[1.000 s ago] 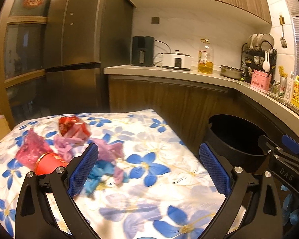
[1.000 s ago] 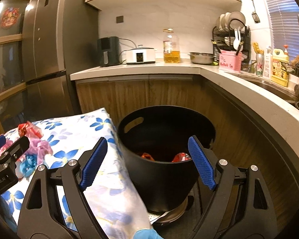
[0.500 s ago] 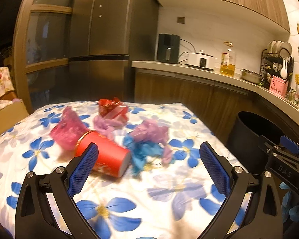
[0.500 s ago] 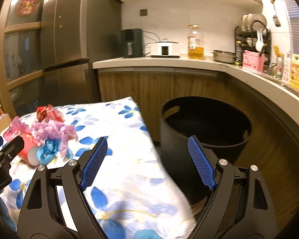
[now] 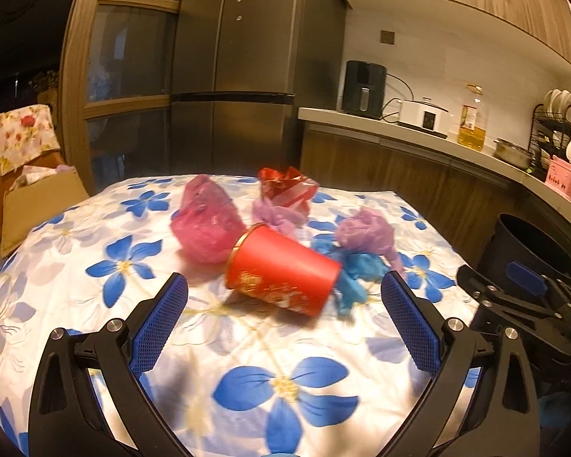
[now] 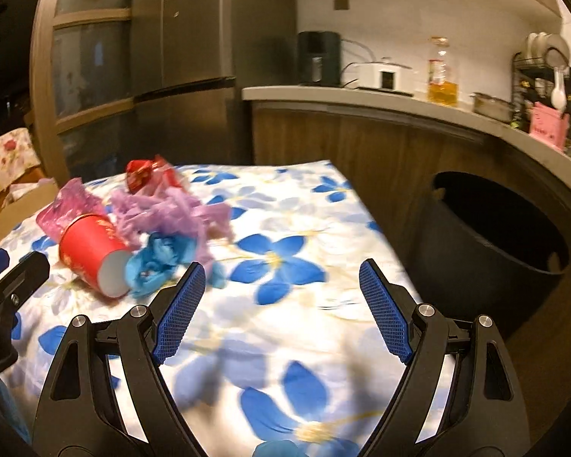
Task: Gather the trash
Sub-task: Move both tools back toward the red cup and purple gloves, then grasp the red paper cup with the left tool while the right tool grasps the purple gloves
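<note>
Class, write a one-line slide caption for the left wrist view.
Open left gripper faces a tipped red paper cup among crumpled wrappers on a floral tablecloth, black bin at right.

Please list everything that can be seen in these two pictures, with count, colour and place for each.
paper cup: 1, red, lying on its side mid-table
plastic bag: 1, pink, behind the cup
crumpled bags: 2 or so, purple, right of the cup
glove-like wad: 1, blue, at the cup's base end
foil wrapper: 1, red, far side of the table
tablecloth: 1, white with blue flowers, over the table
trash bin: 1, black, right of the table
refrigerator: 1, dark steel, behind the table
air fryer: 1, black, on the counter
cooker: 1, white, on the counter
oil bottle: 1, yellow, on the counter
dish rack: 1, black, counter's right end
left gripper: fingers open, empty
right gripper: fingers open, empty
</note>
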Action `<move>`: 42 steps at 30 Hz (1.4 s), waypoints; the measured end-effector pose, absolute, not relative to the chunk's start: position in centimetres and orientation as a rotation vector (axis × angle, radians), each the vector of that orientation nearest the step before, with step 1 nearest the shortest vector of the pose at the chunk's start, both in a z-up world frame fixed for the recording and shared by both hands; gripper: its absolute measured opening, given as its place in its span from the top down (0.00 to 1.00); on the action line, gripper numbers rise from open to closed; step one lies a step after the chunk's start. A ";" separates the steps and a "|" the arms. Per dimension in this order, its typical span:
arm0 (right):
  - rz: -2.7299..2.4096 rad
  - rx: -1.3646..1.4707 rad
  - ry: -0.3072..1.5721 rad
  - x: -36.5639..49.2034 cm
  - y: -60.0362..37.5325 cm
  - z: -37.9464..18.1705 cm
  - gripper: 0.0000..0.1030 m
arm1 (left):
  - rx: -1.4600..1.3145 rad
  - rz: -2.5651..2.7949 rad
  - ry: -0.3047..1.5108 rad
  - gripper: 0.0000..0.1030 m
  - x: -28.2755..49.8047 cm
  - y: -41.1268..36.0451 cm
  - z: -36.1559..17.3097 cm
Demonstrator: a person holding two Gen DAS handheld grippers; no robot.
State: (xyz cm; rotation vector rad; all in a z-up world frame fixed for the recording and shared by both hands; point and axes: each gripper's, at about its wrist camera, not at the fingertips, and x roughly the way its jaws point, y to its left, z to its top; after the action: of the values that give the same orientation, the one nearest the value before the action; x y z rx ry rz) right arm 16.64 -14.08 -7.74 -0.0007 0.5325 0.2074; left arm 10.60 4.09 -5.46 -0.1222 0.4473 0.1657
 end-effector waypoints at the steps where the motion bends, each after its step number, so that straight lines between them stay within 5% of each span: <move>1: 0.218 -0.002 0.534 16.8 -13.6 -7.8 0.21 | -0.126 0.171 0.448 0.06 10.5 4.4 -5.5; 8: 0.274 -0.019 0.527 18.8 -10.3 -7.6 0.21 | -0.145 0.207 0.462 0.06 10.5 6.5 -6.0; 14: 0.304 -0.023 0.528 21.1 -8.3 -7.4 0.33 | -0.145 0.229 0.468 0.06 10.6 7.6 -6.3; 27: 0.343 -0.040 0.557 22.8 -7.0 -8.6 0.98 | -0.174 0.258 0.476 0.06 11.5 9.6 -6.6; 42: 0.308 0.028 0.476 20.5 -11.1 -6.4 0.99 | -0.102 0.033 0.530 0.06 15.3 6.7 -7.4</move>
State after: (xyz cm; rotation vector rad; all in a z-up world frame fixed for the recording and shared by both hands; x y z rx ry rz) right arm 20.51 -11.05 -6.37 0.0277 0.4762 0.3082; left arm 15.28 6.73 -7.38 -0.1022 0.5301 0.0335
